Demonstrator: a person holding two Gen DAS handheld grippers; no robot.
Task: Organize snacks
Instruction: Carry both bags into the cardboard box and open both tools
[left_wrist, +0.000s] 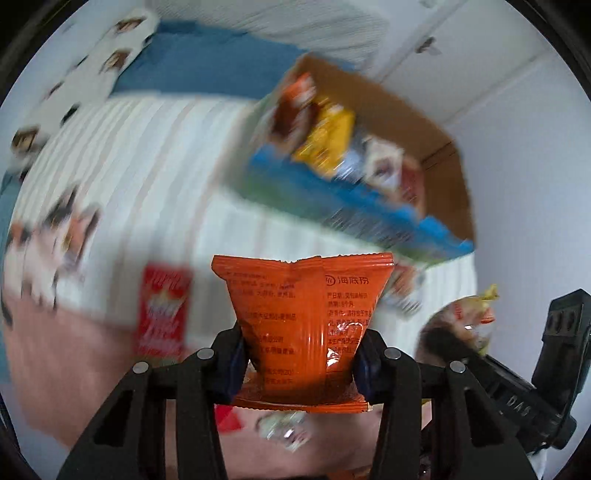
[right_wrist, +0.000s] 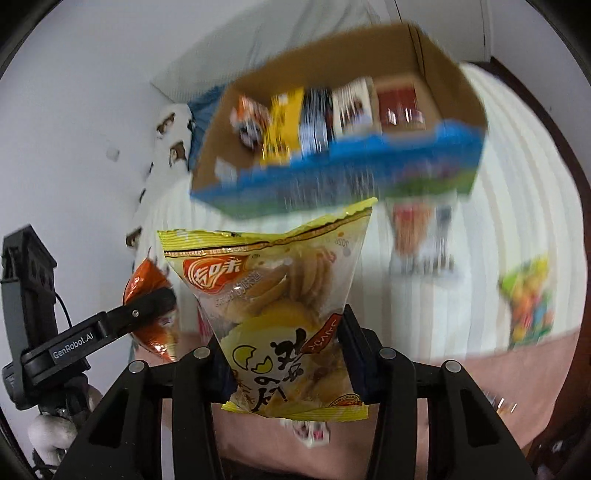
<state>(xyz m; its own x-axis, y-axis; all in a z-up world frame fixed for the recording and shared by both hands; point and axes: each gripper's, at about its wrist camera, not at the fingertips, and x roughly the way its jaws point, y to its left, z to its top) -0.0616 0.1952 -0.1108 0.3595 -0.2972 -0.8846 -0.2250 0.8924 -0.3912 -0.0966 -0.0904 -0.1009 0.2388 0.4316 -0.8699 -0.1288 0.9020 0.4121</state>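
Both tongs point steeply down short of the cardboard box (left_wrist: 436, 122). Left tongs (left_wrist: 301, 363) clamp an orange packet (left_wrist: 303, 314); right tongs (right_wrist: 288, 363) clamp a yellow cracker bag (right_wrist: 280, 295).

Left claw (left_wrist: 301, 363) clamped on an orange snack packet (left_wrist: 304, 325), both pads pressing its lower half, packet upright with crimped top edge up. Behind it, blurred: cardboard box (left_wrist: 448, 173) with blue printed front, packed with snack packs, a yellow pack (left_wrist: 328, 138) among them. Box sits on a white striped bed cover (left_wrist: 147, 177). Red packet (left_wrist: 162, 314) lies left of the orange one. Right claw (left_wrist: 458, 341) at the right edge, gripping a yellowish packet (left_wrist: 476, 317). Blue fabric (left_wrist: 207, 62) at the top.
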